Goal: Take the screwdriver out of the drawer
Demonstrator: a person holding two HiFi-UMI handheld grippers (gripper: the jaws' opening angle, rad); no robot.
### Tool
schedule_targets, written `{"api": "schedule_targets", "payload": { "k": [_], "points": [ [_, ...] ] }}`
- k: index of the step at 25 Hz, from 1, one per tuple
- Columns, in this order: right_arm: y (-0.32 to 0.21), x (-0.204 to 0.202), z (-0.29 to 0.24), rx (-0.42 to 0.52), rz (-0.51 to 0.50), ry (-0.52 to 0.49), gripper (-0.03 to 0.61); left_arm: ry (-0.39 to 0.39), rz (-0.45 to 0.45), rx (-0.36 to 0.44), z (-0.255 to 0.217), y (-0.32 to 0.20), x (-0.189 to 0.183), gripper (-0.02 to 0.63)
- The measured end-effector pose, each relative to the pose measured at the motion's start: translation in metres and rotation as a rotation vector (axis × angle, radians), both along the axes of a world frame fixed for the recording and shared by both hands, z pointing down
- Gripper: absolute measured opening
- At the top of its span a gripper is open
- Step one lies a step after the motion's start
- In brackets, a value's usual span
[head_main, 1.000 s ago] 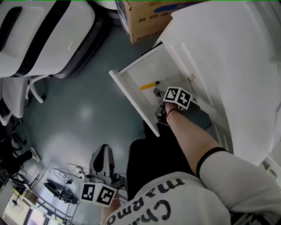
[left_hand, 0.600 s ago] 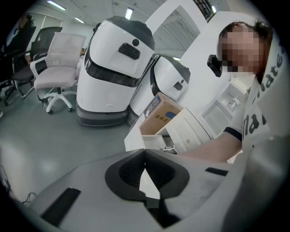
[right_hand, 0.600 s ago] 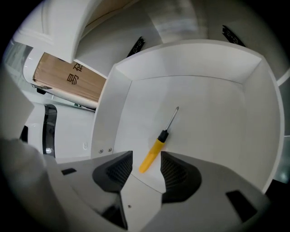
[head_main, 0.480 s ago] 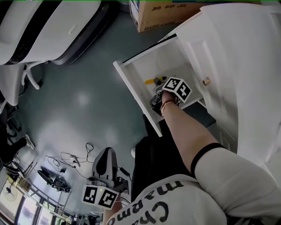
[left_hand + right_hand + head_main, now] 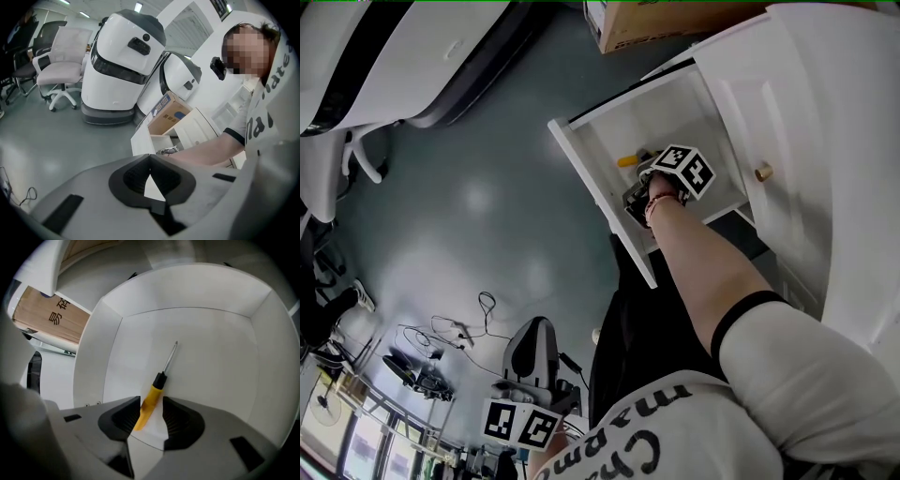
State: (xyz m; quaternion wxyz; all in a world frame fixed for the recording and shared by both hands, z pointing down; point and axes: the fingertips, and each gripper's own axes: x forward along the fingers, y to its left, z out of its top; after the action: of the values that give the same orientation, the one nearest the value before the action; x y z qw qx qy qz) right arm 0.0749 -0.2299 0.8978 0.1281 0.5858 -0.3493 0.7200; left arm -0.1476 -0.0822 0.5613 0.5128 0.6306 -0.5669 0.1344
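Observation:
A screwdriver (image 5: 149, 401) with a yellow handle, black collar and thin metal shaft lies on the floor of the open white drawer (image 5: 93, 357). My right gripper (image 5: 151, 416) points steeply down into the drawer and its jaws are closing, one either side of the handle's end; a narrow gap still shows beside the handle. In the head view the right gripper (image 5: 639, 195) covers most of the screwdriver (image 5: 630, 160) inside the drawer (image 5: 591, 192). My left gripper (image 5: 527, 333) hangs low near the floor, away from the drawer. Its jaws (image 5: 150, 157) meet at the tips with nothing held.
A cardboard box (image 5: 675, 19) stands on the floor behind the drawer. The white cabinet door with a brass knob (image 5: 762, 172) is to the right. Large white machines (image 5: 124, 65), an office chair (image 5: 61, 61) and floor cables (image 5: 459, 328) surround the grey floor.
My right gripper has sunk into the drawer and now straddles the screwdriver's handle, which lay uncovered beside it a second ago. The left gripper has dropped a little.

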Motion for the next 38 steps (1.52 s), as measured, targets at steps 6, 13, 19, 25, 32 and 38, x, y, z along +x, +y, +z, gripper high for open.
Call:
{"api": "schedule_targets", "payload": {
  "k": [6,13,19,25,32,38],
  "points": [
    [0.006,0.005,0.001,-0.015,-0.013,0.082,0.089,0.001,-0.033,-0.007,0.002,0.008,-0.011,0.023],
    [0.006,0.003,0.001,-0.022,-0.082,0.07,0.089,0.004,-0.053,-0.001,0.003,0.005,-0.014,0.023],
    [0.012,0.004,0.0,-0.057,-0.17,0.091,0.087,-0.018,-0.076,0.006,0.0,0.002,-0.022,0.023],
    [0.022,0.006,-0.009,-0.069,-0.259,0.11,0.086,-0.005,-0.079,0.024,-0.004,-0.003,-0.021,0.023],
    [0.035,0.015,-0.024,-0.056,-0.374,0.119,0.086,0.023,-0.048,0.088,-0.011,-0.002,-0.011,0.023],
    [0.04,0.011,-0.05,-0.017,-0.443,0.103,0.086,0.058,-0.023,0.103,-0.006,0.003,-0.012,0.023]
  ]
}}
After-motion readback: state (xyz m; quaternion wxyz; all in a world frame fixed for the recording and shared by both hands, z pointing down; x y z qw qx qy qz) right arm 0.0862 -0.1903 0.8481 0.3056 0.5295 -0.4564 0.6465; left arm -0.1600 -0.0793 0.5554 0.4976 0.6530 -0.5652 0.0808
